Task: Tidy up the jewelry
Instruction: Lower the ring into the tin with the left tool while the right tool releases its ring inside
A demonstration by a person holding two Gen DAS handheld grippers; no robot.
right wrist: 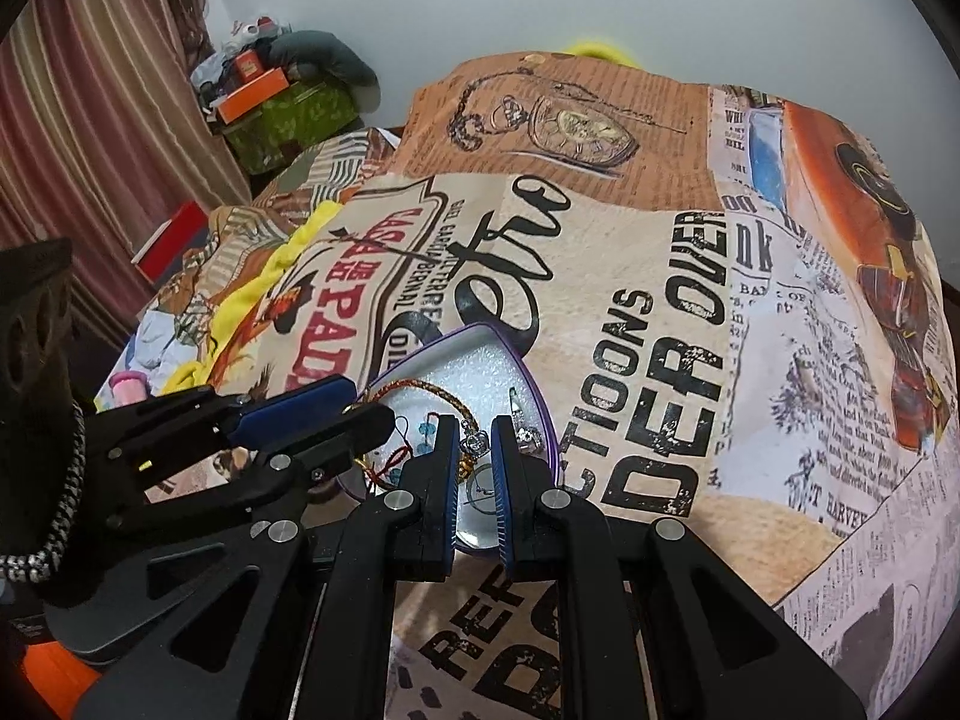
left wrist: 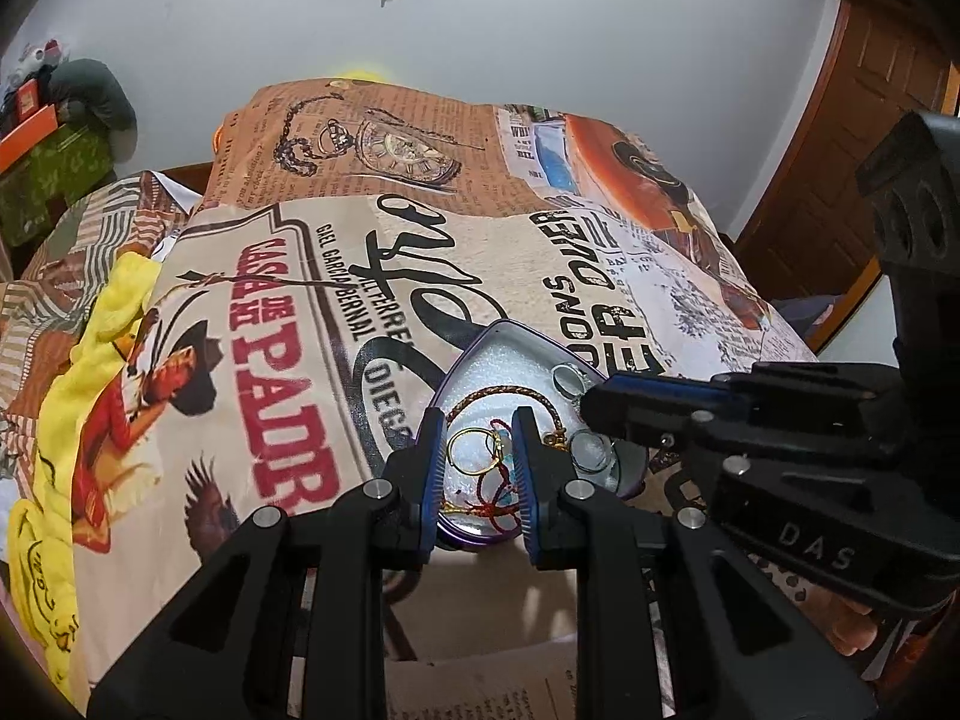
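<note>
My left gripper [left wrist: 480, 468] hangs parted around gold hoops [left wrist: 474, 450] in the purple tray [left wrist: 474, 354]; my right gripper [right wrist: 477, 456], narrowly parted, brackets a silver ring [right wrist: 477, 443] at the tray's right side — I'd pinch slowly, lifting clear of the braided cord [left wrist: 510, 391].

You have a printed blanket [left wrist: 540, 276] spread across the centre of both views, newspaper-collage pattern with a pocket-watch print at its upper middle. Yellow cloth [left wrist: 90, 360] lies crumpled along its left edge. In the upper left of the right wrist view you see a striped curtain [right wrist: 78, 120], with a green patterned box [right wrist: 288, 120] beside it and an orange box [right wrist: 252, 97] on top. A wooden door [left wrist: 864, 138] fills the upper right of the left wrist view. White wall [left wrist: 480, 30] runs behind.
</note>
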